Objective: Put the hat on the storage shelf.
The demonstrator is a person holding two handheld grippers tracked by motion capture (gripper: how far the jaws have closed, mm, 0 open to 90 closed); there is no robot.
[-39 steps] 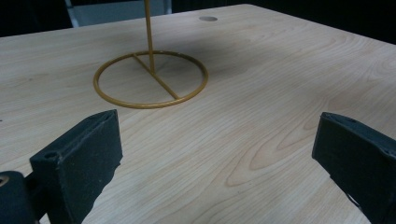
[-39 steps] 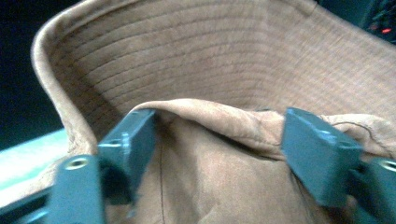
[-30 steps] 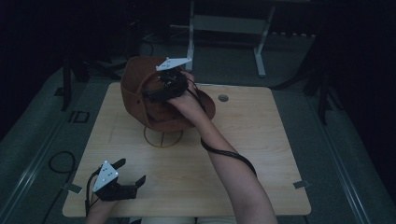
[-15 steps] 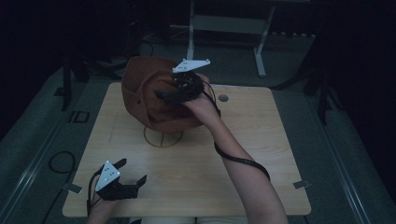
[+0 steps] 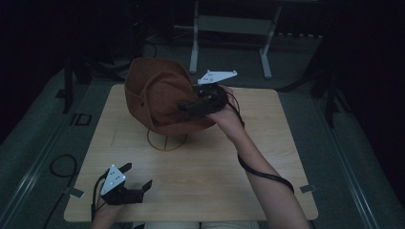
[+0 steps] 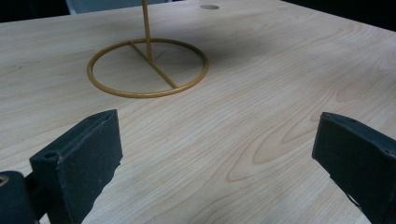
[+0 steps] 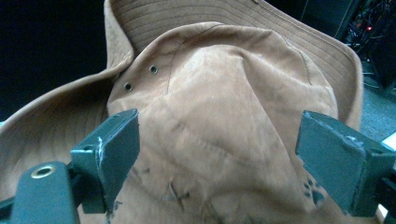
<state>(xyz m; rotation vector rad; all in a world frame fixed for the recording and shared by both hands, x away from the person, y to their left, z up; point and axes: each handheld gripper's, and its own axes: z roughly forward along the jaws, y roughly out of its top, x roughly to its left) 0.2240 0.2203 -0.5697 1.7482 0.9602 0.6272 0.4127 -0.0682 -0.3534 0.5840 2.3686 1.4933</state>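
A brown brimmed hat (image 5: 155,95) sits on a thin gold wire stand whose ring base (image 5: 166,140) rests on the wooden table (image 5: 205,167). My right gripper (image 5: 187,108) is held at the hat's right side, pointing at it with its jaws apart. In the right gripper view the hat's crown (image 7: 224,116) lies just ahead of the right gripper (image 7: 217,140), and two eyelets show on its side. My left gripper (image 5: 138,175) hovers open near the table's front left corner. In the left gripper view the ring base (image 6: 147,67) lies ahead of the left gripper (image 6: 217,140).
A small round hole (image 6: 209,6) is set in the table's far side. A light metal frame (image 5: 229,24) stands on the floor behind the table. A black cable (image 5: 59,164) lies on the floor at the left. The surroundings are dark.
My right gripper has moved from above the hat's crown down to its right side. The hat stays on the stand. My left gripper has barely moved.
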